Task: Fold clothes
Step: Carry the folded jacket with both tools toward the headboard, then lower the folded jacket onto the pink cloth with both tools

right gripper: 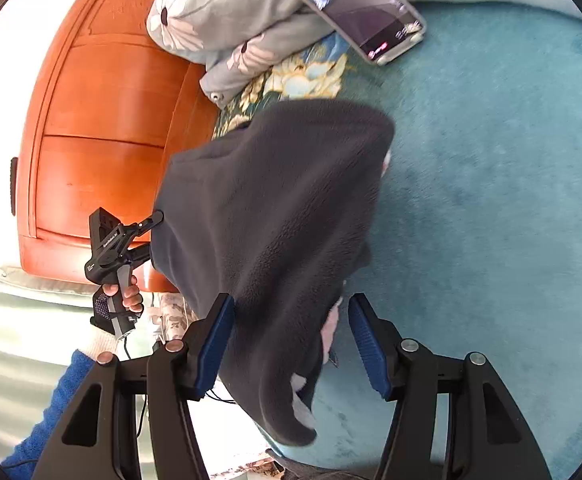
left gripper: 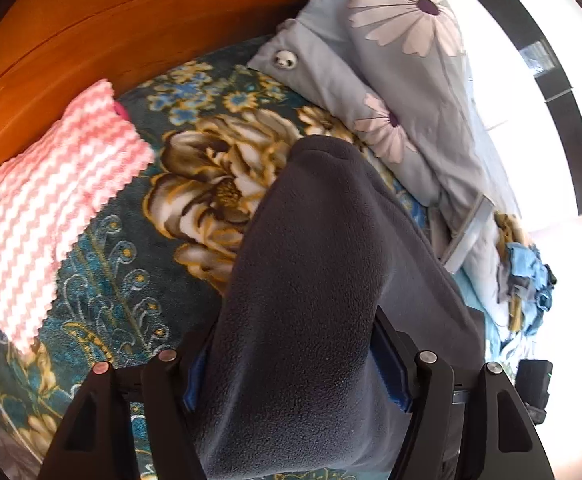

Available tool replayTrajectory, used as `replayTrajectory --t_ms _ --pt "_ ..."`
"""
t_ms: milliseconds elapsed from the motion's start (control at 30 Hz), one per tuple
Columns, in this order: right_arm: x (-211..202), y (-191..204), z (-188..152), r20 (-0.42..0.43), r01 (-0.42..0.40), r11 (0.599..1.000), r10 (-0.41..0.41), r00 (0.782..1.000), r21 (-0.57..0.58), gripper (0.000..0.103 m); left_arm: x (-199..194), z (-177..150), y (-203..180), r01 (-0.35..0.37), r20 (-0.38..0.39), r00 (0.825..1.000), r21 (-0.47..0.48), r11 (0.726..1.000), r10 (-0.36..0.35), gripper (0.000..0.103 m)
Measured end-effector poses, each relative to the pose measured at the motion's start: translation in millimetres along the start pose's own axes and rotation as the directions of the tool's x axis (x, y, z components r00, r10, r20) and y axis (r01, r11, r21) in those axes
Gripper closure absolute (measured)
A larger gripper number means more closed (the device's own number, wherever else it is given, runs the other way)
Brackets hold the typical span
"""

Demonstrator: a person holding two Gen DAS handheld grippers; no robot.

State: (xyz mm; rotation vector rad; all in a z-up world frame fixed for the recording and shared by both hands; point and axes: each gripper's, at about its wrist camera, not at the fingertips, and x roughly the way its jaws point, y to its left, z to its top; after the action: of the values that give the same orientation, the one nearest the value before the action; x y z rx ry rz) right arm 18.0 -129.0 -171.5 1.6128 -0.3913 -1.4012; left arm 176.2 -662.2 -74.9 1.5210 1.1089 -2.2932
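A dark grey fleece garment (left gripper: 315,264) hangs bunched over the floral bed blanket (left gripper: 195,184). My left gripper (left gripper: 297,376) has its blue-padded jaws wide apart with the fleece draped between them; whether it pinches the cloth does not show. In the right wrist view the same fleece (right gripper: 275,216) hangs lifted above the teal blanket (right gripper: 491,200), and the left gripper (right gripper: 147,236) holds its left edge. My right gripper (right gripper: 291,344) is open; the fleece lies against its left pad (right gripper: 215,344), with a gap to the right pad (right gripper: 367,344).
A pink and white zigzag towel (left gripper: 51,208) lies folded at the left by the wooden headboard (left gripper: 91,32). A pale blue daisy-print quilt (left gripper: 403,80) is piled at the back. A phone (right gripper: 351,8) leans on the quilt. More crumpled clothes (left gripper: 527,280) lie at the right.
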Motion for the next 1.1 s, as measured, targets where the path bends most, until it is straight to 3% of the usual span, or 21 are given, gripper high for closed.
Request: replayTrajectory --t_ms 100,233,400,800,933,1100 --pt "-17.0 0.3 -3.3 0.002 0.019 0.999 -0.018 1.000 -0.036 0.042 1.8 -0.5 4.5 -0.006 -0.011 1.000 -0.036 0.999 0.005 0.024" --pt "-28.1 3.6 -6.9 0.009 0.018 0.997 -0.017 1.000 -0.074 0.042 5.7 -4.5 21.2 0.059 -0.004 0.998 -0.135 0.989 -0.060 0.020" --pt "-36.1 11.4 -11.4 -0.012 0.017 0.992 -0.018 1.000 -0.125 0.042 11.9 -15.1 33.6 0.079 0.019 0.997 -0.180 0.981 -0.077 0.000" --pt "-22.0 22.1 -7.8 -0.043 0.009 0.986 -0.016 0.999 -0.167 0.042 13.8 -23.3 40.7 0.114 0.070 0.992 -0.121 0.986 -0.106 0.000" --pt "-24.5 22.3 -8.0 -0.043 0.007 0.985 -0.015 0.999 -0.173 0.042 8.1 -30.1 54.9 0.188 0.084 0.981 -0.173 0.967 -0.176 0.000" --pt "-23.4 30.6 -7.0 -0.039 0.011 0.979 -0.019 0.999 -0.202 0.042 -12.6 -40.9 69.0 0.202 0.143 0.974 -0.189 0.961 -0.177 0.000"
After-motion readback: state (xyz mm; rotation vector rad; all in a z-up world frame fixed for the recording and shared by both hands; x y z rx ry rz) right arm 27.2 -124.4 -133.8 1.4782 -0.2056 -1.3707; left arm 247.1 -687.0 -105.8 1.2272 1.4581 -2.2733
